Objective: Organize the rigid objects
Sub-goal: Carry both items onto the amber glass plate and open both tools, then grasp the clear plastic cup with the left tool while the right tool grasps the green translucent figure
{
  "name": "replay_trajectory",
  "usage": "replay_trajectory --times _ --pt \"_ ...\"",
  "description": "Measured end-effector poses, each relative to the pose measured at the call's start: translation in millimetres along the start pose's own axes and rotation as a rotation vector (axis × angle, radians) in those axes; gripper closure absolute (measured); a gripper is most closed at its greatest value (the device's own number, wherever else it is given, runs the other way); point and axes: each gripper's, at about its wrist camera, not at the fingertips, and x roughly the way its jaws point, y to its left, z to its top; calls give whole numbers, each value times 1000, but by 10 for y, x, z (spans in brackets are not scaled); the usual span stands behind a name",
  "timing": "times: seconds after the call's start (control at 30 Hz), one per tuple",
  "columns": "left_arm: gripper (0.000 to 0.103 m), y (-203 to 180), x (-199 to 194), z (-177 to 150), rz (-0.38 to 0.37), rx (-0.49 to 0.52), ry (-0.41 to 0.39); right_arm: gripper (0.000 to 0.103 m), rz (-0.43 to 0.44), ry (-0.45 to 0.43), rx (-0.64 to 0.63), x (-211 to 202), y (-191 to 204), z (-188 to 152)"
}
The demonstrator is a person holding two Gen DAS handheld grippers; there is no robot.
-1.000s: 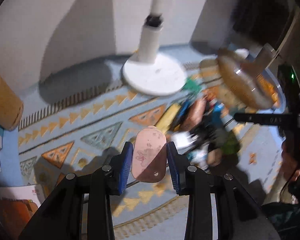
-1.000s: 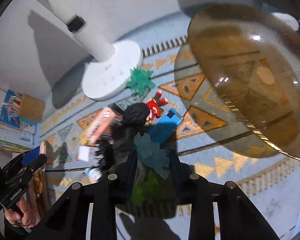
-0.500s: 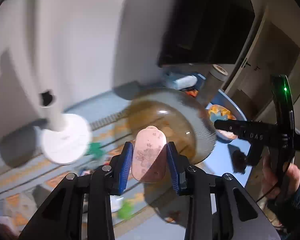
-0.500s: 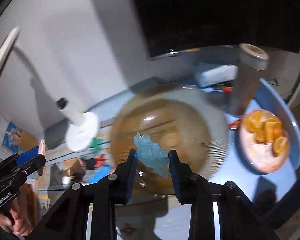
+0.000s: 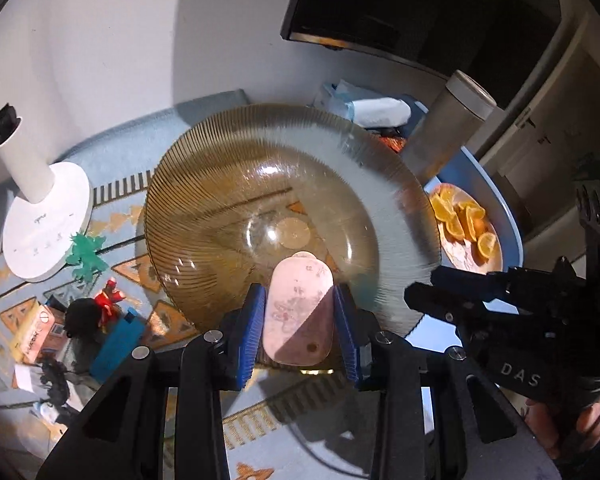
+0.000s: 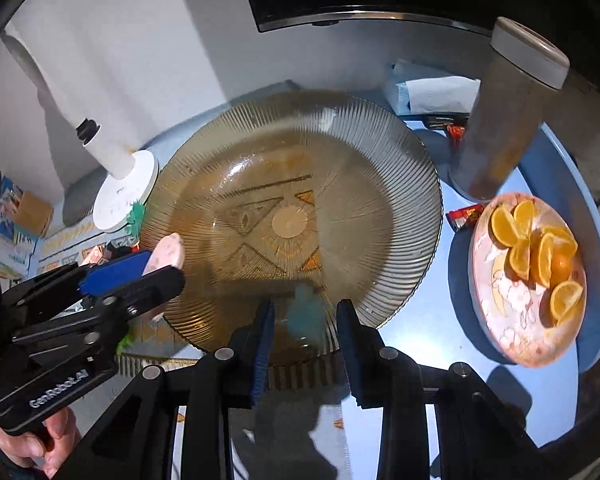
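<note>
Left gripper (image 5: 299, 320) grasps pink tag (image 5: 298, 312), long axis forward, above amber glass dish (image 5: 228, 184); right gripper (image 6: 305, 334) stands released, blurred teal piece (image 6: 306, 312) between pads; dish directly ahead.

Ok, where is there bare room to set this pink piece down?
The amber glass plate is nearly bare across its middle. The blue table is bare between it and the orange-slice plate. Crowded: around the grey tumbler and tissues, and the toy pile on the rug.
</note>
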Motion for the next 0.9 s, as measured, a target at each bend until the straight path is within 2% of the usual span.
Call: replay_trajectory --times 0.03,0.07,0.1,0.17,0.27,0.47,0.63,0.9 --pt "41 -6 -12 13 0 -9 -4 59 -9 5 0 4 -20 17" --pt "27 7 -41 12 -4 -25 -7 43 -20 -3 5 -19 -71 18" --pt "11 40 -110 2 -5 -46 -31 38 -21 -21 11 -64 -103 10" --pt "11 109 -263 -12 13 -65 -72 38 -20 -45 22 -157 -174 12" --pt "11 236 -435 -65 41 -90 -88 38 -22 -62 36 -232 -265 19" --pt "11 627 -762 -297 90 -193 -115 38 17 -37 45 -197 -184 -19" --pt "11 976 -1049 -552 131 -298 -142 38 51 -32 -5 -174 94 -66" --pt "11 1694 -1781 -832 269 -399 -233 38 113 -27 -81 -145 721 -102"
